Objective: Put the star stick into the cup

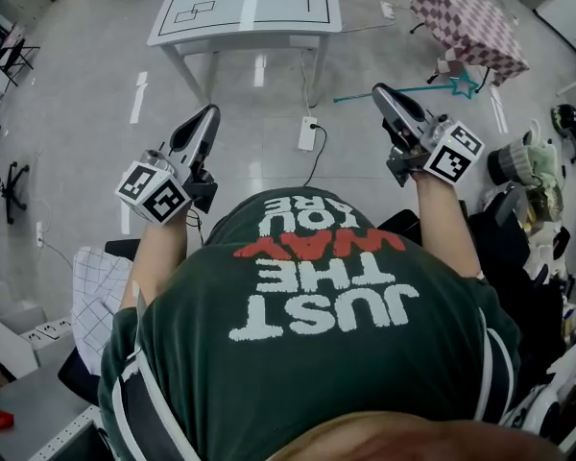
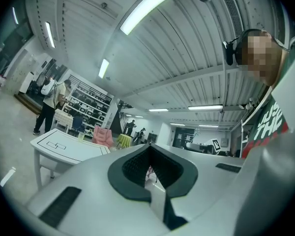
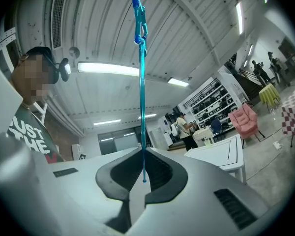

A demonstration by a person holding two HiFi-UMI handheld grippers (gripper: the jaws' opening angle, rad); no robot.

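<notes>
Right gripper view showed the right claw (image 3: 142, 154) pinched narrow on the star stick (image 3: 141, 82), gripping the thin teal shaft close to its plain end, so that the rest rose away from the jaws to the star at the tip. In the head view the same stick lay crosswise at the claw's tip, its star pointing right, above the floor and well short of the white worktop (image 1: 245, 8) at the far side. The left claw (image 1: 211, 111) was held out on the left, its jaws drawn almost together with nothing between them.

No cup could be seen in any view; the far worktop looked bare, and the checked cloth (image 1: 470, 27) at the far right hid whatever it covered. As a judgement, the pick-up was done and the stick was secure in the grip, while nearly all the rest remained: finding or reaching the cup, turning the stick upright over its mouth, lowering it in and letting go.
</notes>
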